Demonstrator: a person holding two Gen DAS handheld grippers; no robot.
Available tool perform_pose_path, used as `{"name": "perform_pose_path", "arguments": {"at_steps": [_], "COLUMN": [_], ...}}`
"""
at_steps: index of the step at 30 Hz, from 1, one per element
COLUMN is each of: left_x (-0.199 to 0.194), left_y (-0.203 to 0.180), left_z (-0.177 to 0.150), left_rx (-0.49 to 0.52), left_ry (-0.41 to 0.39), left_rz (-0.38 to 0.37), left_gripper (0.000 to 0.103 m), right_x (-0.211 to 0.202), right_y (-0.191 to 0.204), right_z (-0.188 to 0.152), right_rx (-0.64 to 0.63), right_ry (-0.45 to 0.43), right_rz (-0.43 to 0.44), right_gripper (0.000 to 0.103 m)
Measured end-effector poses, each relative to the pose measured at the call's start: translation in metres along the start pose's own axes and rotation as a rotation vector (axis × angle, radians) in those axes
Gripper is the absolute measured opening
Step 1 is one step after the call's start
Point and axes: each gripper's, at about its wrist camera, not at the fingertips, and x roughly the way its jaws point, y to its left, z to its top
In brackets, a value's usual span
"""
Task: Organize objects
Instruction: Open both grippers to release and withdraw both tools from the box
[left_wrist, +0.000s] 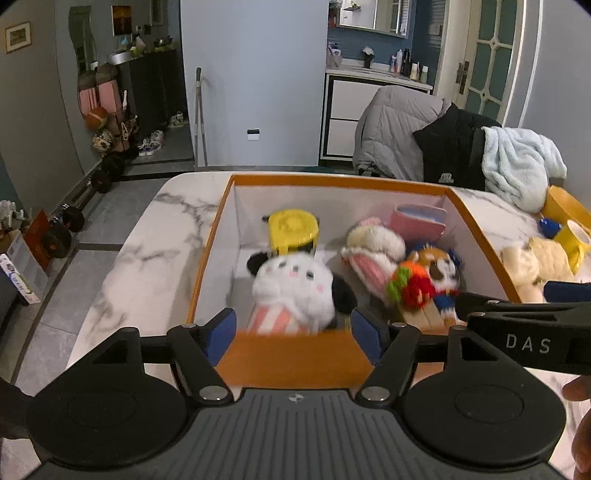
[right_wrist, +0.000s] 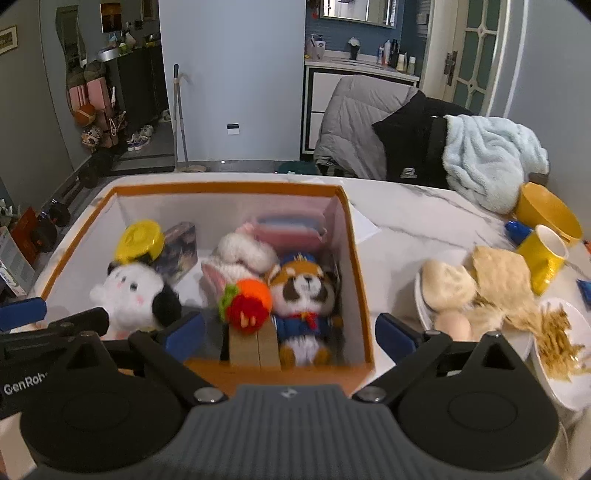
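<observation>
An orange box with white inner walls fills the middle of both views, standing on a marble table. Inside, at the left, lies a white plush dog with black ears, and a yellow round container stands behind it. In the centre a pink-eared plush rabbit lies behind a knitted orange and red toy, with a red panda plush in a blue outfit just right of them. A pink case leans at the back wall.

The left gripper hangs over the near box edge, jaws wide apart and empty, in front of the dog. The right gripper gapes wider, holding nothing, its blue pads on either side of the box's right half.

At the right of the frame sit plates of food, a yellow mug and a yellow bowl
</observation>
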Motion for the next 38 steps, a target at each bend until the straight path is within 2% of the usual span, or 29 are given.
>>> {"name": "perform_pose_path", "arguments": {"at_steps": [6, 14, 22, 26, 38], "left_x": [-0.022, -0.036, -0.046, -0.046, -0.046], "left_y": [0.006, 0.010, 0.014, 0.013, 0.008], "left_z": [-0.027, -0.045, -0.051, -0.052, -0.056], "left_rx": [-0.032, -0.023, -0.019, -0.015, 0.010], "left_ry": [-0.008, -0.029, -0.041, -0.044, -0.060], "left_rz": [-0.017, 0.029, 0.040, 0.049, 0.053], "left_gripper": [0.088, 0.089, 0.089, 0.093, 0.096], "right_x": [-0.028, -0.040, -0.043, -0.044, -0.039], "right_y": [0.003, 0.010, 0.015, 0.016, 0.012], "right_z": [-0.035, -0.065, -0.071, -0.072, -0.075], "right_rx": [-0.022, -0.037, -0.027, -0.031, -0.027], "right_ry": [-0.037, -0.035, -0.031, -0.028, -0.010], "right_rz": [-0.040, -0.038, -0.030, -0.033, -0.038], "right_gripper": [0.101, 0.102, 0.102, 0.102, 0.102]}}
